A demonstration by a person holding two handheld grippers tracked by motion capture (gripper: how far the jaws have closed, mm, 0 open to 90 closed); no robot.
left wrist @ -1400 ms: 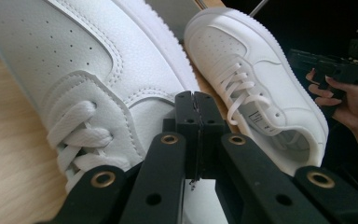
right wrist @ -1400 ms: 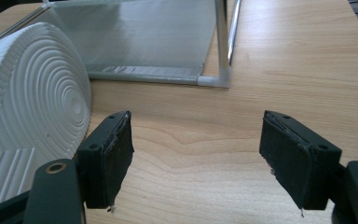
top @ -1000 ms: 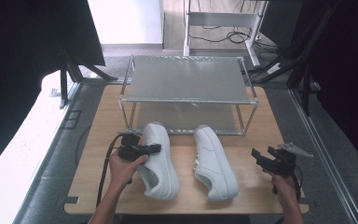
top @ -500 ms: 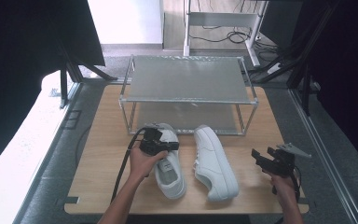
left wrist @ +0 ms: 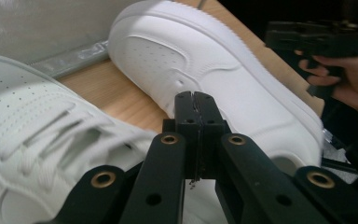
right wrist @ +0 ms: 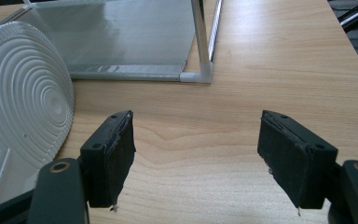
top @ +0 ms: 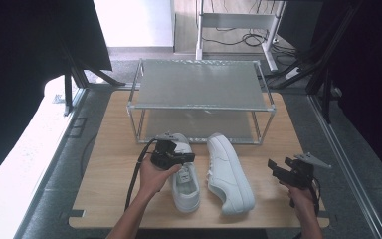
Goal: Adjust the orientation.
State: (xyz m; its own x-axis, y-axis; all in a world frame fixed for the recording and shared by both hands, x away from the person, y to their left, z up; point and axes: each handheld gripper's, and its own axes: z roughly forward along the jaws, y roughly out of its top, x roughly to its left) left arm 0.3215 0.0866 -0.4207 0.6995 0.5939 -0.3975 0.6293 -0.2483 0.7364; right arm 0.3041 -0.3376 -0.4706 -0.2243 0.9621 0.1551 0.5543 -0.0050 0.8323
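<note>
Hovering with jaws pressed together and empty over the left shoe (top: pixel 186 181), the left gripper (top: pixel 175 157) should pinch its soft collar, since these 2 light shoes flex, while the right gripper (top: pixel 282 172) waits, jaws spread.

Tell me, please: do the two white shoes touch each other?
Apart. In the high view, a strip of bare table separates the left shoe from the right shoe along their whole length.
</note>
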